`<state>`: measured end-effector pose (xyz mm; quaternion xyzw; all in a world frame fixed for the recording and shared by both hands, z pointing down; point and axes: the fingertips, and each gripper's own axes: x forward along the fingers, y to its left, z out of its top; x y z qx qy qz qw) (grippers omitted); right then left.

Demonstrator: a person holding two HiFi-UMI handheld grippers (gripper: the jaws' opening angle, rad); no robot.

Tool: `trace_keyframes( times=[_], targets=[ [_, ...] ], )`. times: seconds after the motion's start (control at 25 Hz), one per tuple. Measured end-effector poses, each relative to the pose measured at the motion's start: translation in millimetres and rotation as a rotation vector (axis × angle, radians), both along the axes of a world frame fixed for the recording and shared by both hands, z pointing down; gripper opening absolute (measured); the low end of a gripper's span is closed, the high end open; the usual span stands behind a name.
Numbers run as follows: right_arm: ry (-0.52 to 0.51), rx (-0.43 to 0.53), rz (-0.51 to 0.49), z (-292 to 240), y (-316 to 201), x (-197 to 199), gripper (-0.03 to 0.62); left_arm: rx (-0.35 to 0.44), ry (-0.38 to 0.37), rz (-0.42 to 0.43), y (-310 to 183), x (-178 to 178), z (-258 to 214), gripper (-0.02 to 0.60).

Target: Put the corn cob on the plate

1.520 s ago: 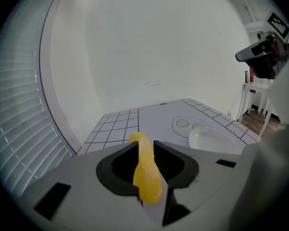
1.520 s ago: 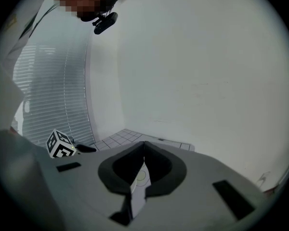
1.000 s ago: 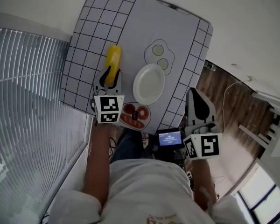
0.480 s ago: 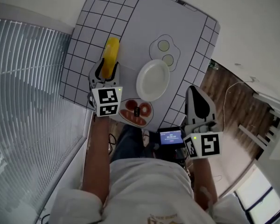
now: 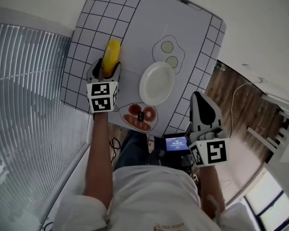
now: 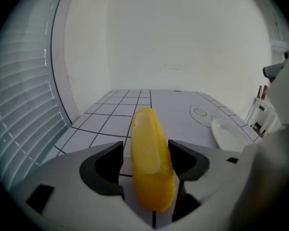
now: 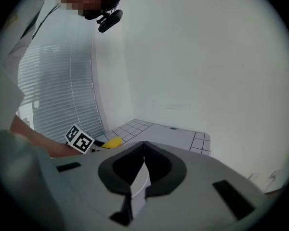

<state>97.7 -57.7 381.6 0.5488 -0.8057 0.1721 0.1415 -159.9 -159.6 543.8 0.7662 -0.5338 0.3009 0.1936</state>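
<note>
- I see the white bench (image 5: 149, 18), with a grid along its edges.
- My right tool (image 7: 143, 153) hangs off the bench's near edge, its jaws pressed together on nothing.
- My left tool (image 6: 145, 148) is opening its jaws astride the corn cob (image 5: 111, 53). One pad may graze it, but that is hard to tell.
- The plate (image 5: 156, 83) sits mid-bench.
- The corn cob lies on the grid, left of the plate and apart from it.

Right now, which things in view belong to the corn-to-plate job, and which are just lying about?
In the job:
- corn cob, on the grid mat between the opening jaws of the left tool
- white plate, empty

Lying about:
- fried-egg print on the mat
- red food print on the mat
- small screen
- right tool, shut on nothing
</note>
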Motion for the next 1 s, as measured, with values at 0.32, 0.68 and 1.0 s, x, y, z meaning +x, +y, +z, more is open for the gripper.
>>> trace_keyframes(
  times=[0.32, 0.68, 1.0],
  targets=[
    [-0.007, -0.006, -0.010, 1.8, -0.8, -4.4, 0.008, -0.065, 0.021, -0.042, 0.3, 7.2, 11.2, 0.288],
    [-0.022, -0.036, -0.016, 21.2, -4.0, -15.3, 0.008, -0.028, -0.003, -0.048, 2.2, 11.8, 9.7, 0.250],
    [-0.033, -0.062, -0.019, 33.8, -3.9, -15.8, 0.008, -0.032, 0.001, -0.024, 2.1, 12.9, 10.3, 0.247]
  ],
)
